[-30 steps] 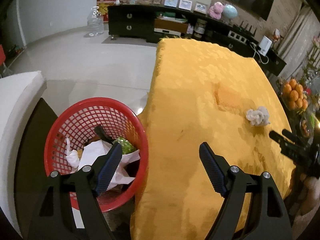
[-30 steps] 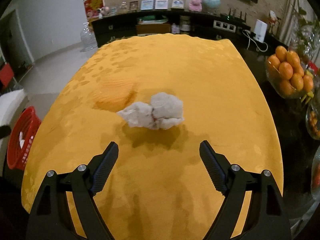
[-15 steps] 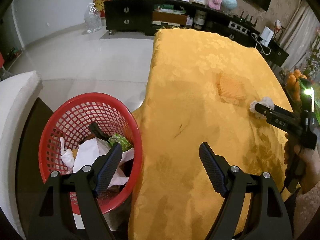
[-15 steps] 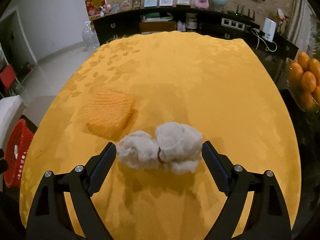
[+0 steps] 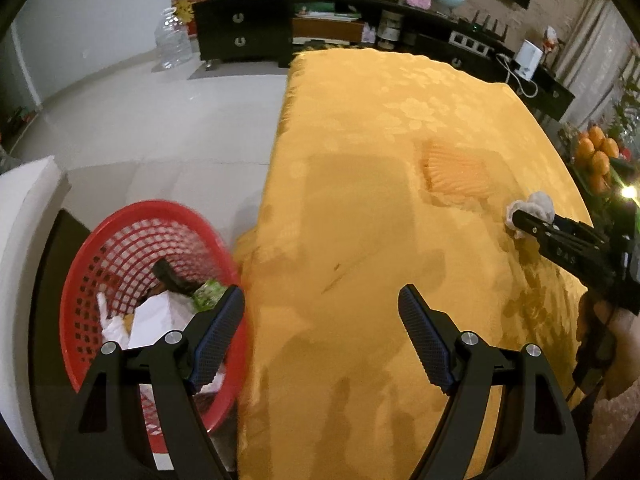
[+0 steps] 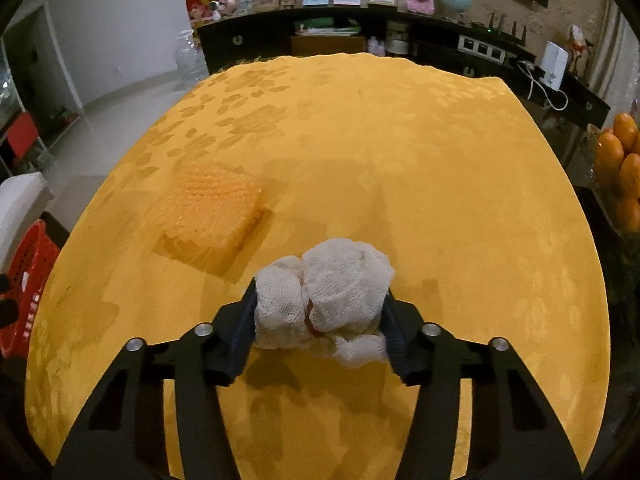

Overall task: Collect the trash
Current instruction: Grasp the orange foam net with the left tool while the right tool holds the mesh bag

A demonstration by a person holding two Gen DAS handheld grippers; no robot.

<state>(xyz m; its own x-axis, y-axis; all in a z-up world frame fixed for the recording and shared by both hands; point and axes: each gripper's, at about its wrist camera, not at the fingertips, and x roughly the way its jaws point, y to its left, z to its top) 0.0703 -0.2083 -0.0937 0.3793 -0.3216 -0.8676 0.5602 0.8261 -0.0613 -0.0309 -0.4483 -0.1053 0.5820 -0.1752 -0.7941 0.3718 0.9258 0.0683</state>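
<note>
A crumpled white gauze wad [image 6: 340, 276] lies on the yellow tablecloth [image 6: 360, 140], squeezed between the pads of my right gripper [image 6: 320, 300], whose jaws are closing on it. In the left wrist view the same wad [image 5: 536, 202] shows at the tip of the right gripper [image 5: 520, 216], at the table's right side. My left gripper [image 5: 320, 300] hangs open and holds nothing, over the table's near left edge. Beside that edge, on the floor, stands a red mesh basket [image 5: 132, 216] with paper and wrappers inside.
A clear bubble-wrap piece [image 6: 212, 212] lies flat on the cloth, left of the wad. A bowl of oranges [image 6: 620, 160] stands off the table's right side. A white seat [image 5: 24, 208] borders the basket on the left. A dark sideboard [image 6: 320, 40] runs along the far wall.
My right gripper moved forward around the wad and its jaws have come together on it. The left gripper shifted a little, still open beside the basket.
</note>
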